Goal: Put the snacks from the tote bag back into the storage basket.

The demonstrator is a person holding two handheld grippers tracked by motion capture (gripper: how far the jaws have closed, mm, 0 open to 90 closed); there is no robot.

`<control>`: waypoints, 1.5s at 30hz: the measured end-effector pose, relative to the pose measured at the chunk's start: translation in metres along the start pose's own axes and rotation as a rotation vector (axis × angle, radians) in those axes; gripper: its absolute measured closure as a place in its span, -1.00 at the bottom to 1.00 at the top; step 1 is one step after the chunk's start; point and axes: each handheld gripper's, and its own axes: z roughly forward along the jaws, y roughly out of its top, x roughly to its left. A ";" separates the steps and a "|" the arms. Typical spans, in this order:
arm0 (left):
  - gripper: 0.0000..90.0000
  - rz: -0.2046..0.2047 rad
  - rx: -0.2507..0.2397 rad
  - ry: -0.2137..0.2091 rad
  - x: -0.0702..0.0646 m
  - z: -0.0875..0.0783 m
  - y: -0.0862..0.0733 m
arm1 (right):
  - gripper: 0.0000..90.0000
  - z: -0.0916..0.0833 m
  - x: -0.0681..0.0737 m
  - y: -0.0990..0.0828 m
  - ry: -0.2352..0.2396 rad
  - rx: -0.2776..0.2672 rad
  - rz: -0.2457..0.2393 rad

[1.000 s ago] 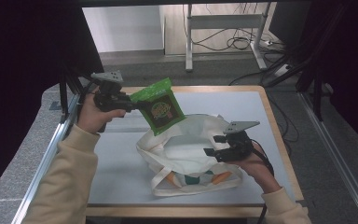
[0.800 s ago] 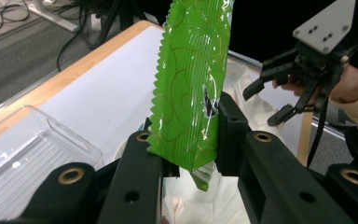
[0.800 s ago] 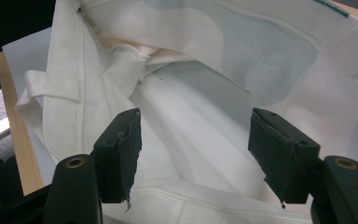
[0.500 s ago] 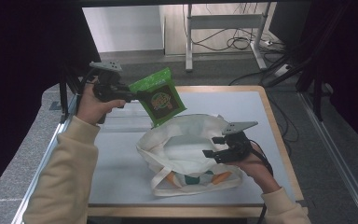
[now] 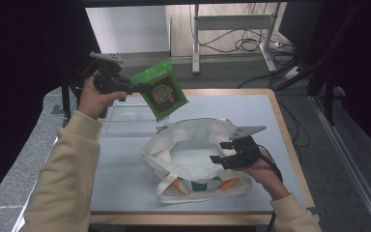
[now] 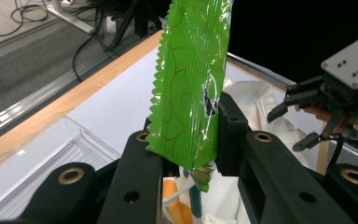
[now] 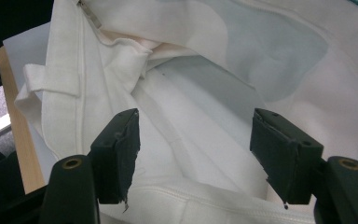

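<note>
Two claws are working here, and mine on the left (image 5: 134, 88) is pinching the green snack packet (image 5: 163, 94) by one end, so the packet is hanging in the air at the upper left of the high view, above the far left part of the tabletop (image 5: 270, 104) and off to the side of the white tote bag (image 5: 193, 159). In the left gripper view the packet (image 6: 191, 88) is standing upright between my jaws, which are closing only on its lower strip; I am judging that the slick film could be slipping out if I am swinging it fast, and it would be dropping onto the tabletop or into the clear plastic tray (image 5: 125, 116) lying just below.

My right claw (image 5: 221, 152) is resting at the bag's rim on the right of the frame with its jaws spread; they have just been opening a little, and in the right gripper view the pads (image 7: 121, 140) are standing apart over the white fabric (image 7: 205, 93) without pressing it. I am thinking the mouth could be sagging shut since nothing is pinning it open.

Orange and green shapes are showing at the bag's near side. Behind the tabletop, cables (image 5: 244, 46) and a desk frame (image 5: 232, 24) are sitting on the floor, well apart from my work.
</note>
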 end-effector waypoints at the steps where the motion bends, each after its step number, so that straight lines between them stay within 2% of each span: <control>1: 0.66 -0.005 -0.005 0.002 0.001 0.000 0.000 | -0.26 0.000 0.000 0.000 0.001 0.000 0.000; 9: 0.66 -0.020 -0.005 0.019 0.012 0.000 -0.003 | -0.27 0.001 0.001 0.001 0.007 -0.001 0.001; 16: 0.66 -0.007 -0.007 0.024 0.026 0.001 -0.006 | -0.28 0.002 0.001 0.000 0.008 0.007 0.003; 23: 0.66 -0.034 0.007 0.047 0.041 0.005 -0.009 | -0.29 0.003 -0.001 -0.001 0.010 0.010 0.007; 34: 0.66 -0.050 0.022 0.086 0.058 0.005 -0.014 | -0.32 0.002 -0.001 0.000 0.008 0.007 0.009; 45: 0.66 -0.057 0.040 0.100 0.074 0.021 -0.018 | -0.33 0.003 -0.003 0.000 0.006 0.007 0.008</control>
